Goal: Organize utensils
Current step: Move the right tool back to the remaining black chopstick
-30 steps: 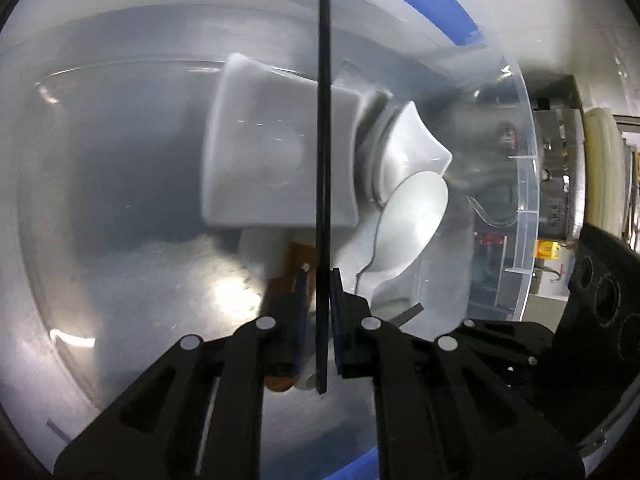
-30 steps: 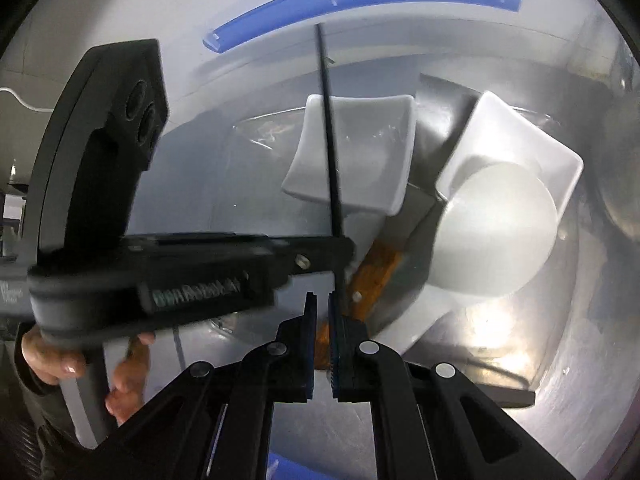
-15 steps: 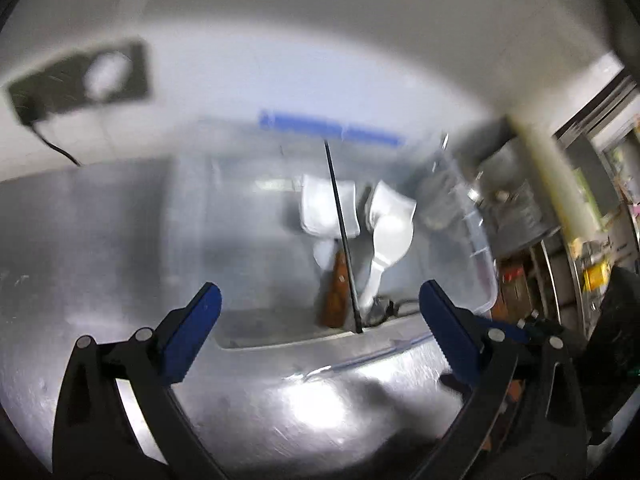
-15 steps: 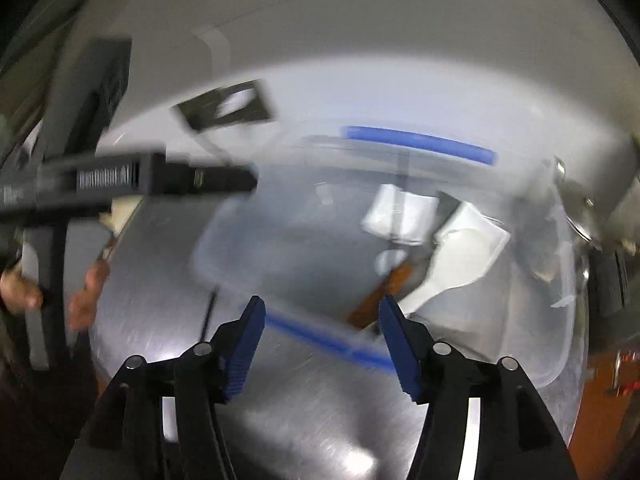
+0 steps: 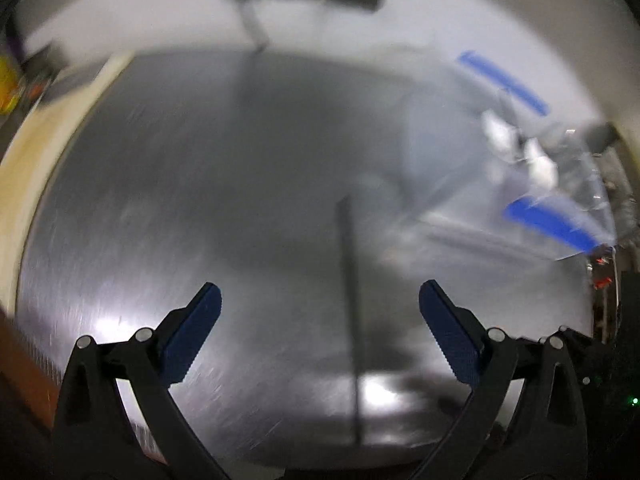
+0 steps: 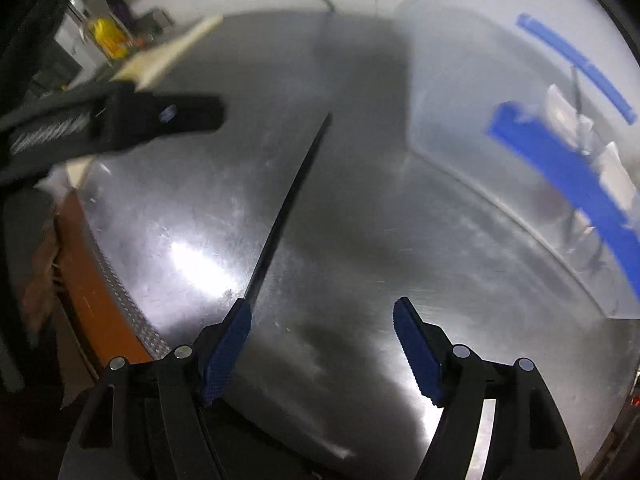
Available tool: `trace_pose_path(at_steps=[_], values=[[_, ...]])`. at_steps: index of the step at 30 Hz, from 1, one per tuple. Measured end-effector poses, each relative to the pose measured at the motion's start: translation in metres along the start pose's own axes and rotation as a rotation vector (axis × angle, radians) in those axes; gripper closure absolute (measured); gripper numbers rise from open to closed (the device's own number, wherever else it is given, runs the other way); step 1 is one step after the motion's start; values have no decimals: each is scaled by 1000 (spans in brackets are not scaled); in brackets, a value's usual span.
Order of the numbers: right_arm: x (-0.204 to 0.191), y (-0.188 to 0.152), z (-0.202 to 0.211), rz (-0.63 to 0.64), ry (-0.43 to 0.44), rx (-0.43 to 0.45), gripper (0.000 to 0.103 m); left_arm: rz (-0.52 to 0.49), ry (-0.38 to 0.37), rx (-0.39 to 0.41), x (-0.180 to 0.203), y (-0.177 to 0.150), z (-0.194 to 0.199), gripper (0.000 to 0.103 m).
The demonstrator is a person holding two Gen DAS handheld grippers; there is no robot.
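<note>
A black chopstick (image 5: 351,320) lies loose on the steel table, pointing away between the spread pads of my left gripper (image 5: 319,292), which is open and empty above it. In the right wrist view the same kind of chopstick (image 6: 288,200) runs diagonally and passes under the left finger of my right gripper (image 6: 322,304). Its jaws are opening and the pads press on nothing. The clear bin with blue rims (image 6: 560,160) stands to the right. It holds white dishes (image 6: 612,172) and another thin dark stick (image 6: 576,88). The view is motion-blurred.
The bin (image 5: 552,224) with white dishes (image 5: 540,160) sits at the right of the left wrist view. The left gripper's black body (image 6: 120,128) hangs at the upper left. A pale board (image 6: 168,60) lies at the table's far left, an orange edge (image 6: 96,280) along its near left side.
Both grippers have come out of the bin and swung left over the steel table. The left let go of its chopstick, which stayed in the bin. Both jaws spread wide.
</note>
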State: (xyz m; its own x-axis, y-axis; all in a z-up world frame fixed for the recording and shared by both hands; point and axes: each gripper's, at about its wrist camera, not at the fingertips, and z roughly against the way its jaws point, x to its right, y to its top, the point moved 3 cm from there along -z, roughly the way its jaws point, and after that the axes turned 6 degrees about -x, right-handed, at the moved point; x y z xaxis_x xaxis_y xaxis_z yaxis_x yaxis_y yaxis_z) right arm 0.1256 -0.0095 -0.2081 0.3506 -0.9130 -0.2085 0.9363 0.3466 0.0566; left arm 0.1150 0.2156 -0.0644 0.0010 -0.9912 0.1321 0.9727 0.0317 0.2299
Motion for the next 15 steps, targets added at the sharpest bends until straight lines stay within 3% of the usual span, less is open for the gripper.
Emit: trace_pose_path(at_steps=[4,15], values=[[-19,8,-31,-25,-31,-36,29,75,-11,-37,-32,-17,-12,8],[-47,9,-62,-33,-103,-67,29,69,35,-23,-53,-26,-23,8]])
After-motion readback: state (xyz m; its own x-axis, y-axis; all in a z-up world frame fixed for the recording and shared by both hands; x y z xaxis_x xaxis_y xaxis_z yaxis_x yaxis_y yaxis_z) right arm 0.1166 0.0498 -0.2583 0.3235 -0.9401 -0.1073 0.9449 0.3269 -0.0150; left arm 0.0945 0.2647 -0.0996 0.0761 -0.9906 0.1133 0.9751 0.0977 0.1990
